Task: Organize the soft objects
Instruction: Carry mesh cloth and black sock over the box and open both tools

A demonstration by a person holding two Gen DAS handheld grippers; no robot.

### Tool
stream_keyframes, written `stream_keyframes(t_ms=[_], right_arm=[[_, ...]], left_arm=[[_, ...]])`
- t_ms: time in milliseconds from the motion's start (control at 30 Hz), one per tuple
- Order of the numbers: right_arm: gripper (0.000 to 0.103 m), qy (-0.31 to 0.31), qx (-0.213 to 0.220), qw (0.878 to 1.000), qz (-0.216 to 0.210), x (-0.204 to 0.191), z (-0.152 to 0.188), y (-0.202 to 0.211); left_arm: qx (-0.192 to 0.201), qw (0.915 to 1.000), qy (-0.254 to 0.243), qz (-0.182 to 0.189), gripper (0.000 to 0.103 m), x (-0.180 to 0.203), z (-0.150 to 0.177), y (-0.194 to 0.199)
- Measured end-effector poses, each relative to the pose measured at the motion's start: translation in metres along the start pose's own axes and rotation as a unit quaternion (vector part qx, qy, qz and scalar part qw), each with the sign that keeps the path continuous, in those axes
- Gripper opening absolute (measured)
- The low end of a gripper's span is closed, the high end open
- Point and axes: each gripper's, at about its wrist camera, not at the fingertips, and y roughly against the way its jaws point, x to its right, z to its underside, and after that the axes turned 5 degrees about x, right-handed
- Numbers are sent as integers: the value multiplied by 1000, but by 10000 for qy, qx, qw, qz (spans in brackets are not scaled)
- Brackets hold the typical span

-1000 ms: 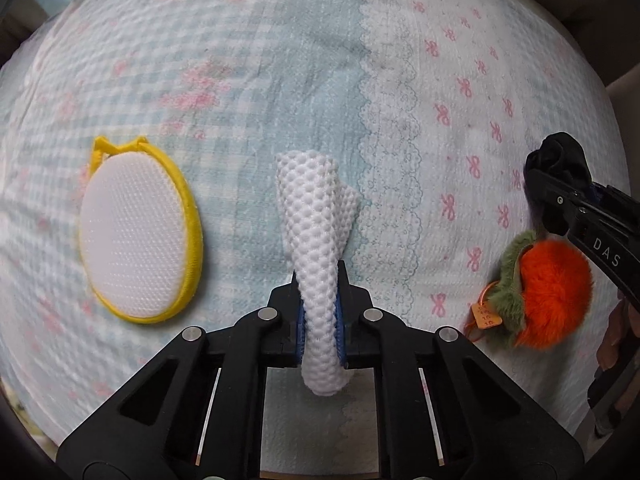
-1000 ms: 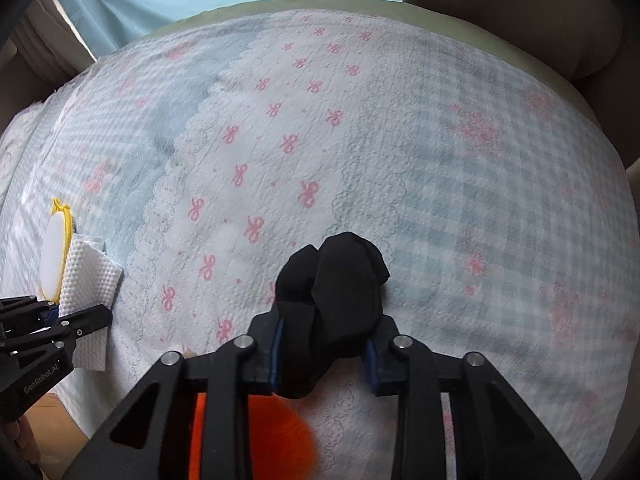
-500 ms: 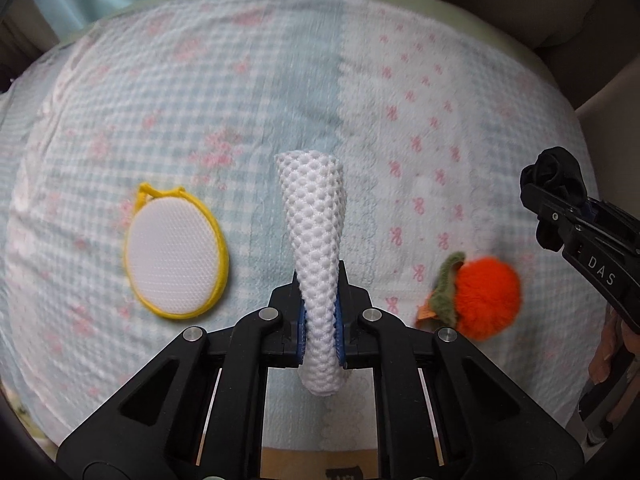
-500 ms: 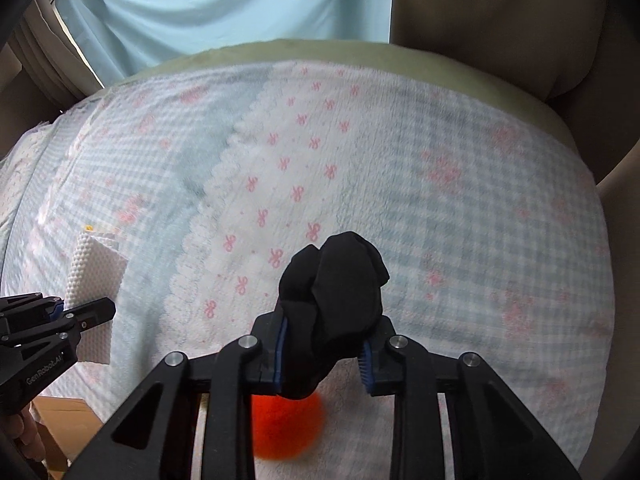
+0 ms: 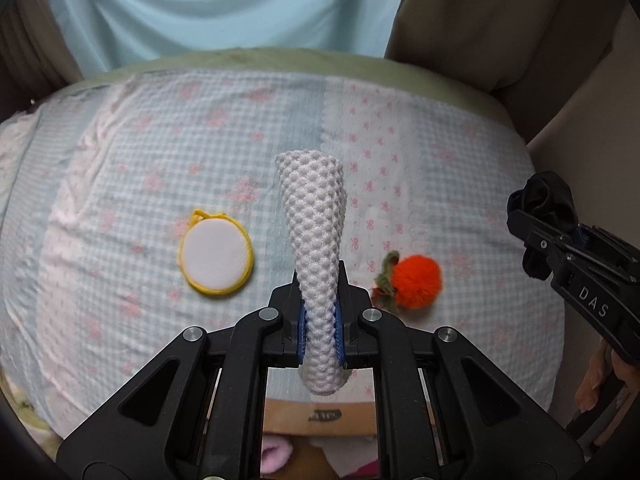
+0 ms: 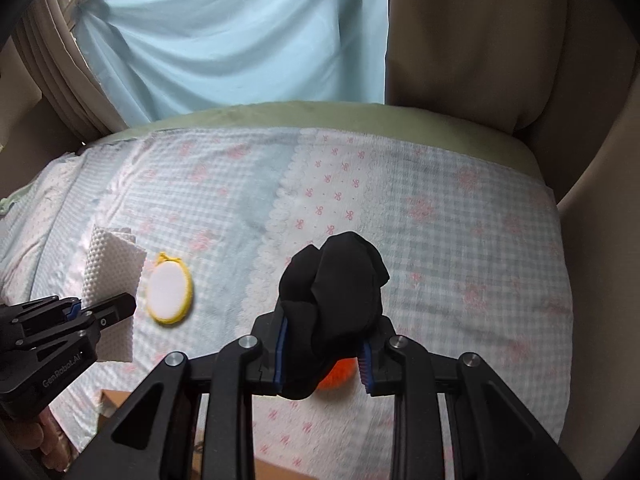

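My left gripper (image 5: pixel 320 312) is shut on a folded white waffle-textured cloth (image 5: pixel 316 232) and holds it up above the bed; the cloth also shows at the left of the right wrist view (image 6: pixel 110 268). My right gripper (image 6: pixel 324 344) is shut on a bunched black cloth (image 6: pixel 332 280), also seen at the right of the left wrist view (image 5: pixel 544 200). A round white pad with a yellow rim (image 5: pixel 216 254) lies on the bedspread left of the left gripper. An orange fluffy pompom with a green leaf (image 5: pixel 414 282) lies to its right, and shows partly hidden behind the black cloth (image 6: pixel 340 374).
The checked blue and pink bedspread (image 5: pixel 140 152) covers the bed. A light blue curtain (image 6: pixel 240 40) hangs behind it and a beige cushion (image 6: pixel 480 48) stands at the back right. A cardboard box (image 5: pixel 320 416) with pink soft items sits below the bed's front edge.
Both grippers have pulled back and up from the bed with their cloths held. The pad and pompom look smaller and farther away; curtain and box have come into view.
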Motion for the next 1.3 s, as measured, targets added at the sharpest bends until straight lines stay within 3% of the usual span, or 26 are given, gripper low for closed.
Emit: stream_keyframes(t_ms=[333, 633, 1000, 1300], right_arm=[[26, -105, 134, 9998, -122, -31, 34, 99], [26, -35, 51, 9998, -200, -70, 94, 160], [26, -460, -422, 9979, -196, -101, 176, 180], [26, -1007, -1136, 9880, -276, -126, 224, 144]], left_arm=[[301, 9994, -1, -142, 9, -7, 46, 109], [78, 9994, -232, -235, 9, -19, 115, 151], [-563, 9960, -681, 139, 9, -31, 194, 136], [-1037, 9872, -1156, 373, 9, -43, 223, 89]])
